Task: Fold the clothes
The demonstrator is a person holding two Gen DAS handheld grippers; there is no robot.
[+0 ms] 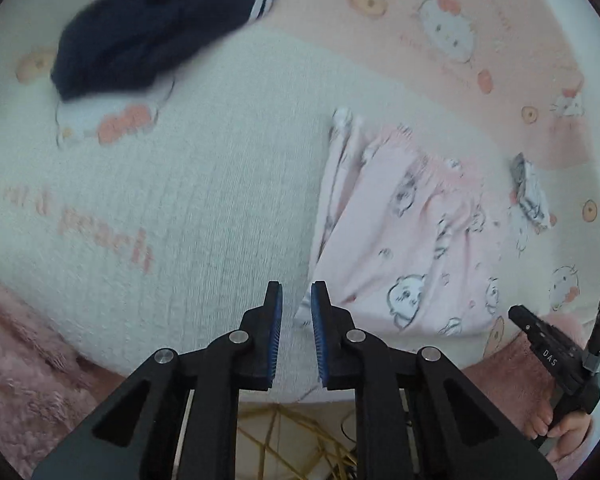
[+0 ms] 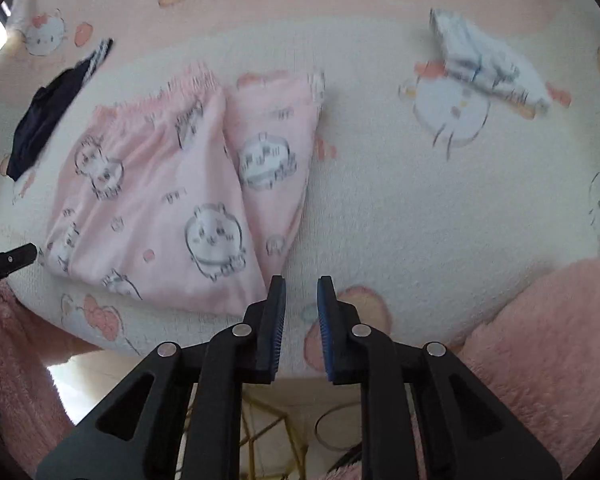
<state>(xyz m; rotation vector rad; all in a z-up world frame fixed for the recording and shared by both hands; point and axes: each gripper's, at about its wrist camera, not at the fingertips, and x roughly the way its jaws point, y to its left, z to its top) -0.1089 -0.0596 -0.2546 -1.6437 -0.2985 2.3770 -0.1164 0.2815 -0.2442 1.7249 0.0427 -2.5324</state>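
Navy garment with white-striped cuff [image 1: 140,36] near bed's far left edge. Folded pink cartoon-print pyjama trousers [image 2: 160,192] mid-bed, near front edge. Crumpled white-grey cloth [image 2: 484,60] far right. Left gripper [image 1: 296,316] and right gripper [image 2: 301,312]: jaws parted, empty.

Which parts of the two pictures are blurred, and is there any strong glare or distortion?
Left wrist view: dark garment and bedspread print smeared, left gripper sharp. Right wrist view: pink pajama pants and white folded cloth streaked, right gripper sharp. Both: fisheye bending, soft light, no glare.

Cartoon-print bed [image 2: 400,208]: pink pants [image 2: 160,200], navy garment [image 1: 140,40].
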